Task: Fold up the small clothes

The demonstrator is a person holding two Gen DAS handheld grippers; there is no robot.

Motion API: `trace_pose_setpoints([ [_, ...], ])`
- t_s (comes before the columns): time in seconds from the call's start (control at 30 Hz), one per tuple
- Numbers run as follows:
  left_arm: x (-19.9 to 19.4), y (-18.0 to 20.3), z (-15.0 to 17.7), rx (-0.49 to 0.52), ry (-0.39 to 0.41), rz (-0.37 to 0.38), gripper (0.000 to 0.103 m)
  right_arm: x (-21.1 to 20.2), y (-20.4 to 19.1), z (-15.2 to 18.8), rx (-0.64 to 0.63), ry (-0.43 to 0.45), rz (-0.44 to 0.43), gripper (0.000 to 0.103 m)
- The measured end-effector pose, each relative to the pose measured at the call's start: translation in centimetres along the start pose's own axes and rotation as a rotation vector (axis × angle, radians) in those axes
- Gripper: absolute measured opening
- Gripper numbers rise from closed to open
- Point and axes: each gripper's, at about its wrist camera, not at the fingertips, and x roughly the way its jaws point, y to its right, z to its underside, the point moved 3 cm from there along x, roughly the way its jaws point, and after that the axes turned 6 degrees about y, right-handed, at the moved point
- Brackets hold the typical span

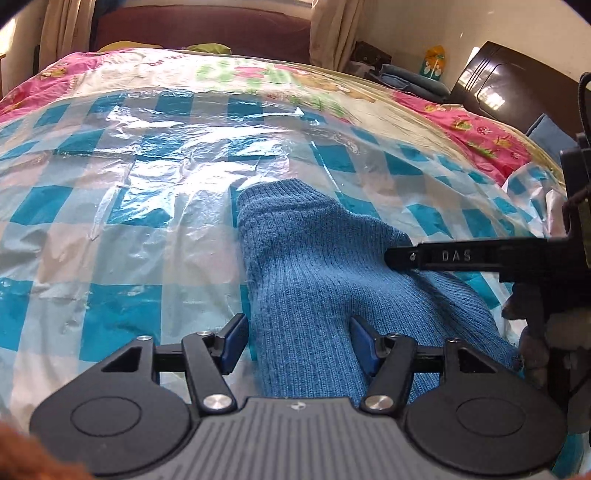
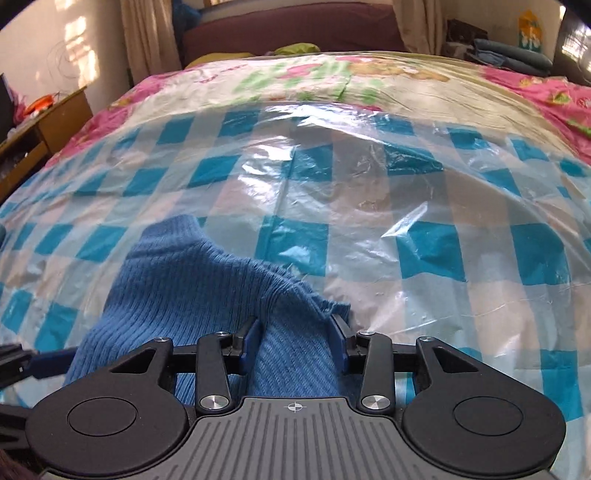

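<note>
A small blue knitted garment [image 1: 314,266] lies on a blue-and-white checked plastic sheet [image 1: 122,206] spread over the bed. My left gripper [image 1: 297,341] is open, its blue pads either side of the garment's near part. My right gripper's finger [image 1: 436,255] reaches in from the right and rests on the garment's right edge. In the right wrist view the garment [image 2: 192,273] lies at lower left, and my right gripper [image 2: 295,343] is open with the knit's frayed right edge bunched between its pads. The left gripper's tip [image 2: 22,363] shows at the far left.
A pink floral bedspread [image 1: 480,129] lies under the plastic sheet. A dark headboard [image 1: 517,85] and folded blue cloth [image 1: 413,81] stand at the far right. A wooden side table [image 2: 40,125] with clutter is at the left. A maroon couch [image 2: 295,29] and curtains are behind the bed.
</note>
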Motion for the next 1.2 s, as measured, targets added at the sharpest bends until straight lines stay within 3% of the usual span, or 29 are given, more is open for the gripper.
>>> trace_pose_setpoints([
  [0.17,-1.6,0.2,-0.2,0.024,0.009,-0.013,0.065,-0.9,0.6,-0.3,0.045,0.006,-0.005,0.035],
  [0.37,-4.3,1.4,-0.1,0.106,0.032,-0.074,0.065,-7.2,-0.6,0.1,0.035,0.083,-0.046,0.036],
  [0.57,-6.0,1.9,1.8,0.105,-0.003,-0.1,0.065,-11.8,-2.7,4.6,0.0,0.03,-0.101,0.036],
  [0.7,-6.5,2.3,3.1,0.098,-0.035,-0.112,0.065,-11.2,-2.8,7.2,-0.044,-0.024,-0.023,0.037],
  [0.77,-7.1,2.6,3.6,0.105,-0.041,-0.118,0.065,-11.0,-2.2,7.7,-0.005,-0.035,-0.002,0.037],
  [0.97,-8.8,3.1,4.4,0.096,-0.034,-0.12,0.065,-14.4,-2.7,7.9,0.05,0.024,-0.014,0.04],
  [1.2,-10.0,3.4,5.9,0.104,-0.046,-0.124,0.066,-17.0,-4.1,10.4,0.104,0.039,-0.023,0.04],
])
